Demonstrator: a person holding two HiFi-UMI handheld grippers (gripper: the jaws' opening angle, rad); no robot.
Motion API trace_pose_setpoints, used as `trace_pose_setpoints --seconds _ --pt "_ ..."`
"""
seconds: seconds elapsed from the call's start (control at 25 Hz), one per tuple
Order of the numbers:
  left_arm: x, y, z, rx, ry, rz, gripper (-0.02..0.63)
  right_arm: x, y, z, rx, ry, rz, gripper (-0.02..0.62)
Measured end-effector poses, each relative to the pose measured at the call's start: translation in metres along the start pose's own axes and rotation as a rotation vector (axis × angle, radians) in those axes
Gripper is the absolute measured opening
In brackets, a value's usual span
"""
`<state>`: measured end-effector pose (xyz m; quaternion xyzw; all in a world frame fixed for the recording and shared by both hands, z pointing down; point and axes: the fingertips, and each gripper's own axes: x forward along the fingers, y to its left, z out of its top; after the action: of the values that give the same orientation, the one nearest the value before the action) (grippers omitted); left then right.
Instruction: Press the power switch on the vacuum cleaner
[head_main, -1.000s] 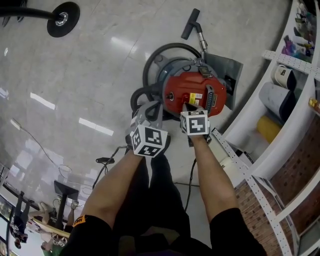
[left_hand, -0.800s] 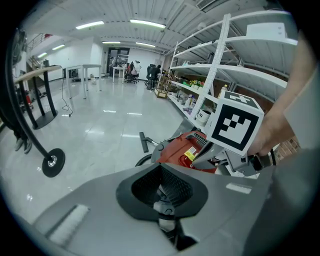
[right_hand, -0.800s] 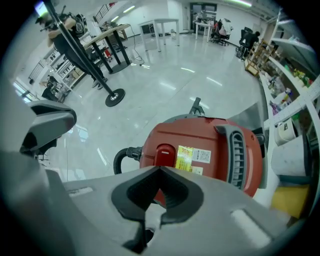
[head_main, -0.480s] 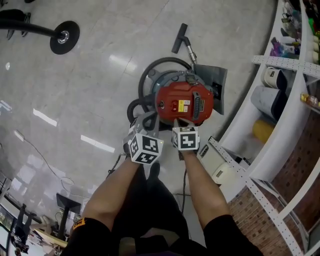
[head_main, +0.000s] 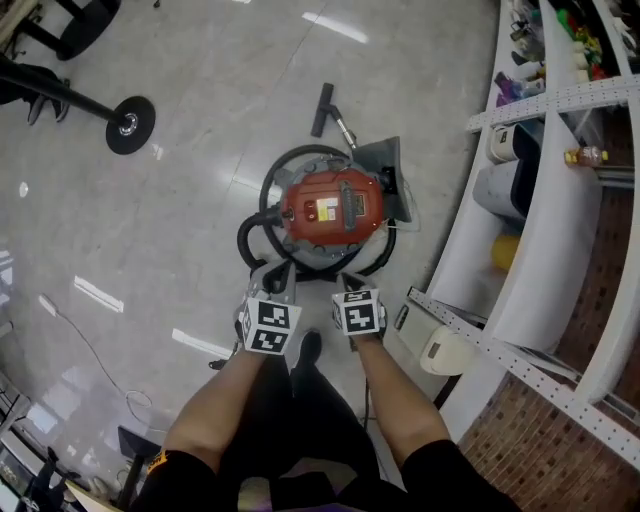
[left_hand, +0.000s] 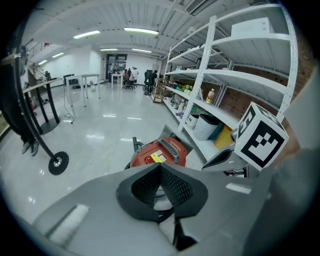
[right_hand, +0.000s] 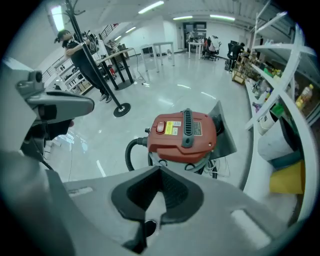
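Observation:
The red vacuum cleaner (head_main: 330, 210) stands on the pale floor ahead of me, its black hose (head_main: 250, 235) curling round its left side. Its red power switch (right_hand: 160, 128) sits on top, left of the yellow label and the black handle. My left gripper (head_main: 281, 272) and right gripper (head_main: 352, 278) hang side by side just short of the vacuum, touching nothing. In the left gripper view the left gripper (left_hand: 160, 167) is shut and empty. The right gripper (right_hand: 160, 172) is likewise shut and empty, well back from the switch.
White shelving (head_main: 545, 200) with drums and bottles runs along the right. A grey panel (head_main: 385, 165) and a floor nozzle (head_main: 322, 97) lie behind the vacuum. A white box (head_main: 447, 350) and a cable lie near my feet. A black stand base (head_main: 130, 125) is far left.
Both grippers have drawn back from the vacuum's top; the right one had been at the switch area. The head view has risen, so the vacuum looks smaller and farther.

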<state>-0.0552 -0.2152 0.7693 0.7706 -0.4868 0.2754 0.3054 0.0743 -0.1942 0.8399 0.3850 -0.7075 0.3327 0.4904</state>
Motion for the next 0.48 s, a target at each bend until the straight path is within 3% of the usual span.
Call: trace_pose_setpoints --seconds 0.24,0.48 --pt "-0.079 -0.064 0.009 -0.098 -0.074 0.033 0.015 -0.106 0.005 -0.043 0.018 -0.135 0.015 -0.008" --pt "-0.131 -0.112 0.040 -0.068 -0.188 0.025 0.015 -0.192 0.000 -0.038 0.043 -0.361 -0.003 -0.008"
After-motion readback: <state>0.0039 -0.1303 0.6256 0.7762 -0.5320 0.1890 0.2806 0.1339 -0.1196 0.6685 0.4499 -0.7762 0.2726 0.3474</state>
